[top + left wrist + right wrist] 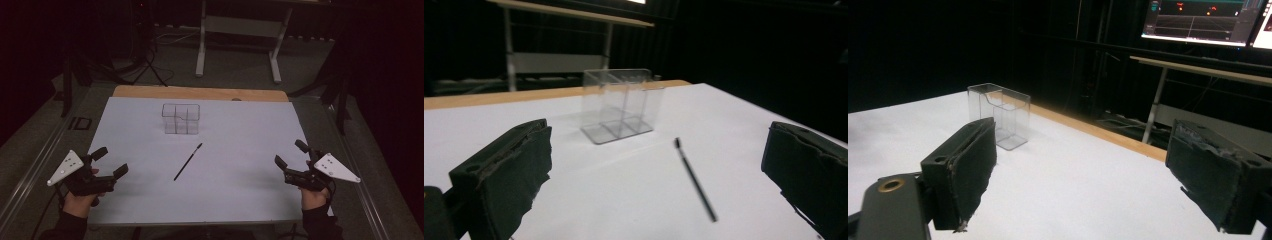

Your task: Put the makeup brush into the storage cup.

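Note:
A thin black brush [188, 161] lies slantwise on the white sheet [240, 130] near the table's middle; the left gripper view shows the brush [694, 178] too. Behind it stands a clear plastic organiser box [180, 118] with compartments, empty, seen also as the box [621, 104] and the box [998, 114]. My left gripper [110, 162] hovers at the sheet's front left corner, jaws wide open, nothing between them. At the front right, my right gripper [291, 153] is open and empty as well. Both are well apart from the brush.
The wooden table edge [200, 93] runs behind the sheet. Beyond it stands a white-legged desk [237, 30] on a dark floor, with a tripod and cables at the back left. Monitors [1205, 20] glow in the right gripper view.

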Available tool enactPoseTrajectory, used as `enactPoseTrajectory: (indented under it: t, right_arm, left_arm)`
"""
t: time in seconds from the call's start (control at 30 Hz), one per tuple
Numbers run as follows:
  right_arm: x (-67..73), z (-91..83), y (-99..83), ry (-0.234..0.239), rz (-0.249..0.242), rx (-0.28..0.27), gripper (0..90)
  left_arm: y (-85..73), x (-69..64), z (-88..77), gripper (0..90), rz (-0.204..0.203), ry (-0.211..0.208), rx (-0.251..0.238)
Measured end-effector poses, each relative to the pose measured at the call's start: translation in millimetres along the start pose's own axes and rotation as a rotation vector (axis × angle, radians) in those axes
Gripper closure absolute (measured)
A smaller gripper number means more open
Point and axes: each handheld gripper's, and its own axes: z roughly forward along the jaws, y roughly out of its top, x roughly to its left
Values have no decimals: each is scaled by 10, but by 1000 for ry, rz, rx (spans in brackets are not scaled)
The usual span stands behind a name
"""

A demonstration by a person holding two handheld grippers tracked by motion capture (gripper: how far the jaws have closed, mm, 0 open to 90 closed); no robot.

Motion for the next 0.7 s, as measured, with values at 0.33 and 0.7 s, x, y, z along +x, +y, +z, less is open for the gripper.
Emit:
enactPoseTrajectory:
  t: [0.33,0.7]
  right_arm:
    - [40,23,28,8,-14,0,127]
    - [41,52,21,12,-10,7,128]
  left_arm:
    - [351,-107,80,3,23,-14,113]
    - [659,-117,223,2,49,-13,208]
